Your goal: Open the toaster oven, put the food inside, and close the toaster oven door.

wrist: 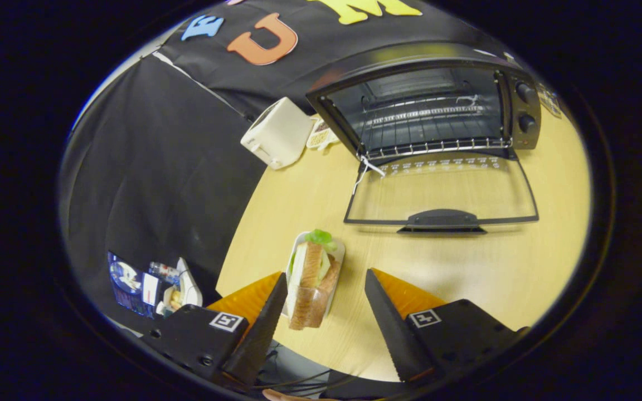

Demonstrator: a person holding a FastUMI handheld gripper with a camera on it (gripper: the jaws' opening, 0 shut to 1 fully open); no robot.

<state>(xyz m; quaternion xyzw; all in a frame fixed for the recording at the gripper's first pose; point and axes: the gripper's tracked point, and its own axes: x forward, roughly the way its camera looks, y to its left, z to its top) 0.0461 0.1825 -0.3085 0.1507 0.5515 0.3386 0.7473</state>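
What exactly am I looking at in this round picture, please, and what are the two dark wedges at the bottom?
The picture comes from a fisheye camera riding on a handheld tool that a person carries; there is no robot arm. The two dark wedges are its fingers, seen from behind, spread open and holding nothing.

Between them, nearer the left finger, lies a sandwich with lettuce in a shallow white tray on a pale wooden table.

Beyond the fingers stands a black toaster oven, its glass door already folded down flat on the table, so the wire rack inside shows. Beside the oven sits a white pop-up toaster.

The food is not yet in the oven, so picking it up likely comes next.
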